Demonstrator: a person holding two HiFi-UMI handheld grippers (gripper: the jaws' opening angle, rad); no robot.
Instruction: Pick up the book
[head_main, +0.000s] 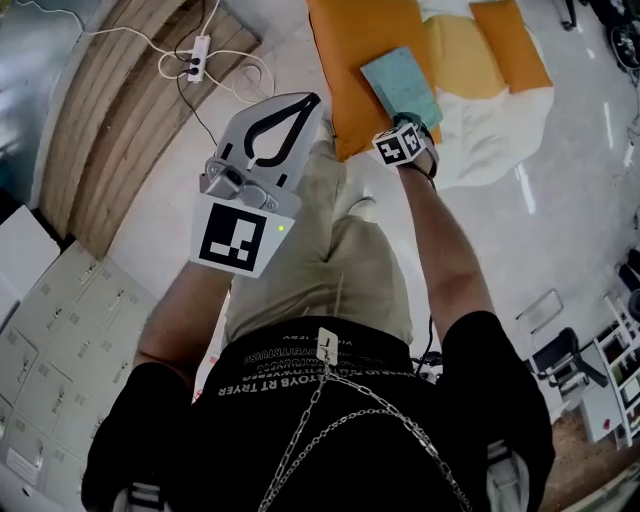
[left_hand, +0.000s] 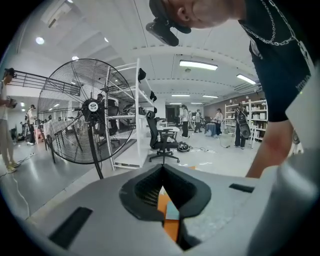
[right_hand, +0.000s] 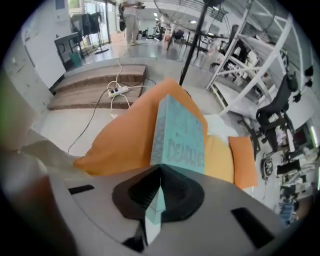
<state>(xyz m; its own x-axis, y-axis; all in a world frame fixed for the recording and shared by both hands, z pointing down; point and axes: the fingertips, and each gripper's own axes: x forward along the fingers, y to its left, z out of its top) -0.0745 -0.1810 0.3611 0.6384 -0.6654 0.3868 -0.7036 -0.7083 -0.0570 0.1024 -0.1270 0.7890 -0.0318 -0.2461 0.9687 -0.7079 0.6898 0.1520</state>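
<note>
A teal book (head_main: 400, 85) lies on an orange cushion (head_main: 360, 60) on the floor ahead of me. My right gripper (head_main: 408, 128) reaches down to its near edge, with only its marker cube showing in the head view. In the right gripper view the book (right_hand: 180, 135) runs edge-on between the jaws, and the right gripper (right_hand: 161, 169) is shut on it. My left gripper (head_main: 312, 102) hangs at mid-left over the floor, fingertips touching, nothing in it. In its own view the left gripper (left_hand: 162, 170) is shut, with the cushion showing through the gap.
A white and yellow quilt (head_main: 480, 130) lies right of the cushion. A wooden step (head_main: 110, 110) with a power strip (head_main: 198, 58) and cables is at upper left. My trouser leg (head_main: 330, 240) stands between the grippers. A large fan (left_hand: 92, 115) and office chair (left_hand: 160, 135) stand farther off.
</note>
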